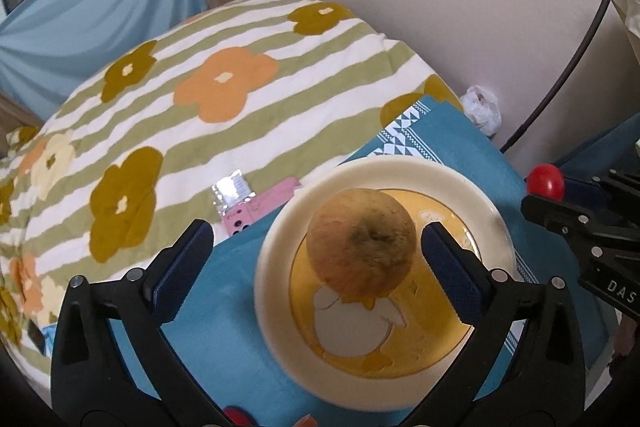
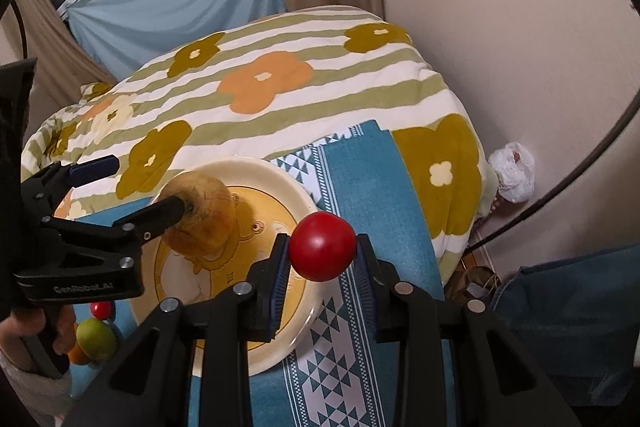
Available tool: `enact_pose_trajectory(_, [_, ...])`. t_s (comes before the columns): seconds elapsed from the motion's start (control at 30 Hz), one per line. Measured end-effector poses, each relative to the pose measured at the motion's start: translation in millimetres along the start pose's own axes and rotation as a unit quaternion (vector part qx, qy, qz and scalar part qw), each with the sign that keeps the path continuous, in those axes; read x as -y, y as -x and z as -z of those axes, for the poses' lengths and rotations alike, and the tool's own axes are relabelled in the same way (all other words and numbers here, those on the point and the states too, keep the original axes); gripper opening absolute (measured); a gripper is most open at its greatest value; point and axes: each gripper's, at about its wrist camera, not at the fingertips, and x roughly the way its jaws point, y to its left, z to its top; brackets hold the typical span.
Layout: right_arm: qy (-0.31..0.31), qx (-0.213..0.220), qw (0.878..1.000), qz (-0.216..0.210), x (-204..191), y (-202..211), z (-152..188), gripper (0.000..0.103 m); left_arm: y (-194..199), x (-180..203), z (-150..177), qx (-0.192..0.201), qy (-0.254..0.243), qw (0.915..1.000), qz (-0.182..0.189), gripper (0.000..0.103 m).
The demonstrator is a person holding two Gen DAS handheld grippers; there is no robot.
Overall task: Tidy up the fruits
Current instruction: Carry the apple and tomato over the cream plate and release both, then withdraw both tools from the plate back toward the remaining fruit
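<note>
Two fruits at the plate

Low centre of the right view, the right hand-held gripper [image 2: 322, 259] clamps a red tomato [image 2: 322, 246] over the plate [image 2: 280, 173] edge; beyond it, left, the left hand-held gripper [image 1: 316, 247] stands open around a yellowish apple [image 1: 362, 242] on the plate.

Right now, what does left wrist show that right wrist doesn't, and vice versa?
Left wrist only: a pink card and a foil packet on the floral blanket by the plate, and the left tool open, its fingers apart from the yellow-brown fruit.

Right wrist only: a green fruit, a small red fruit and an orange one beside the plate's near-left edge.

Both: the duck plate with the yellow-brown fruit on it, the teal cloth, and the red fruit held in the right tool.
</note>
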Motion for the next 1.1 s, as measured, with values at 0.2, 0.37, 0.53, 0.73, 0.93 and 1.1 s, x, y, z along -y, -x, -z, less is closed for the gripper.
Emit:
enact_pose_trajectory(0.2, [0.063, -0.001, 0.998, -0.016, -16, -9, -3, 0.029, 21, -20, 13, 0.000, 0.020, 0.9997, -0.015, 0.103])
enact_pose_trajectory(0.37, [0.094, -0.005, 0.994, -0.049, -26, -30, -5, 0.029, 31, -37, 33, -0.010, 0.051, 0.9984, -0.020, 0.103])
enact_pose_trajectory(0.53, [0.130, -0.006, 0.990, -0.060, -37, -48, -2, 0.029, 31, -49, 51, -0.023, 0.070, 0.9967, -0.034, 0.103])
enact_pose_trajectory(0.73, [0.155, -0.005, 0.986, -0.056, -42, -56, -2, 0.029, 31, -60, 58, -0.027, 0.090, 0.9947, -0.042, 0.103])
enact_pose_trajectory(0.93, [0.146, -0.003, 0.987, -0.065, -38, -56, 0, 0.101, 34, -59, 62, -0.027, 0.099, 0.9938, -0.043, 0.103])
enact_pose_trajectory(1.1, [0.150, 0.004, 0.987, -0.063, -34, -48, 5, 0.101, 41, -55, 65, -0.024, 0.101, 0.9936, -0.045, 0.103])
